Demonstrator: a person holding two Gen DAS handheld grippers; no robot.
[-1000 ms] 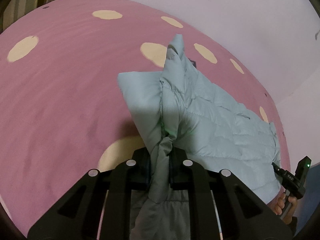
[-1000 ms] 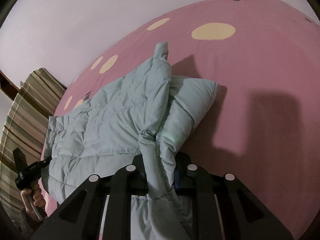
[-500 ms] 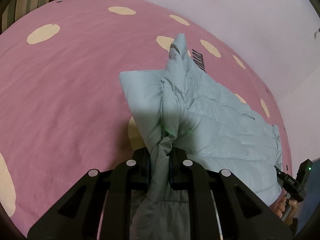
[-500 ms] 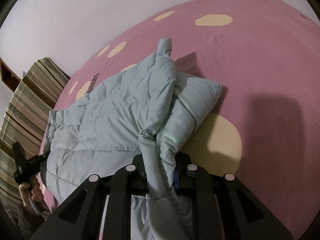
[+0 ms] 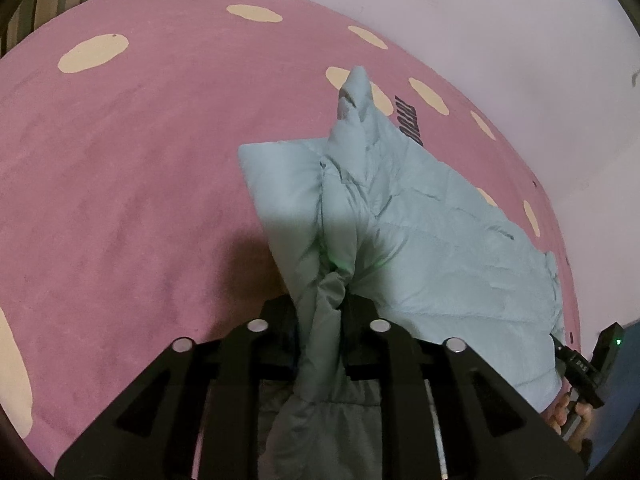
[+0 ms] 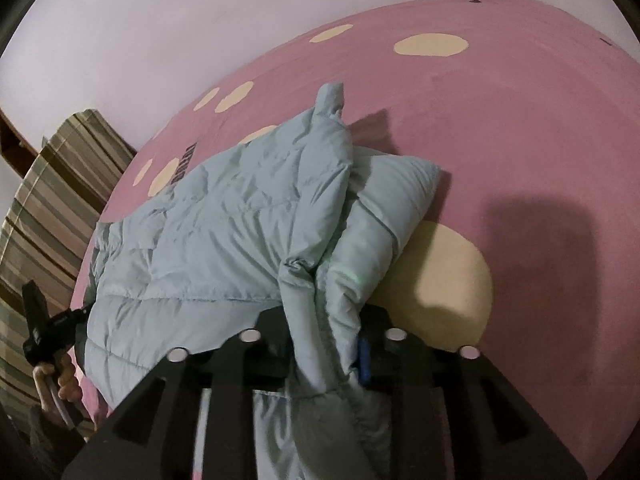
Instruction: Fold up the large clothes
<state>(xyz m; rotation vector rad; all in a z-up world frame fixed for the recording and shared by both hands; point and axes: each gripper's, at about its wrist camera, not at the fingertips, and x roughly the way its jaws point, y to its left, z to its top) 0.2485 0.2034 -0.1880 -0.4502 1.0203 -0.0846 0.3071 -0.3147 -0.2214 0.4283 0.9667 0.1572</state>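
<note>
Both pairs of jaws have just been opening, each with a bunched edge of the pale blue quilted jacket (image 5: 420,240) between them, while the pink spotted bedcover (image 5: 140,160) has slid further into view behind the garment. On that bedcover the jacket lies part-folded, one layer doubled over another, its near edge raised off the bedcover toward the cameras. The left gripper (image 5: 320,312) has loosened around a twisted fold of fabric; the cloth sits in the gap, and whether the pads press it cannot be told. The right gripper (image 6: 326,320) stands noticeably slacker, the hem hanging loosely between its fingers.

Risks, as judged from here: puffy down filling may spring the fold back open once let go, and an uneven release could drag one corner askew across the bedcover. Slippery shell fabric might also snag on a pad as the grippers pull away.

Hidden from view: the fingertips themselves, buried in cloth; the jacket's underside and sleeves; and dark lettering (image 5: 408,120) on the bedcover beyond the jacket, too small to read. Each opposite hand appears only at the frame edge.
</note>
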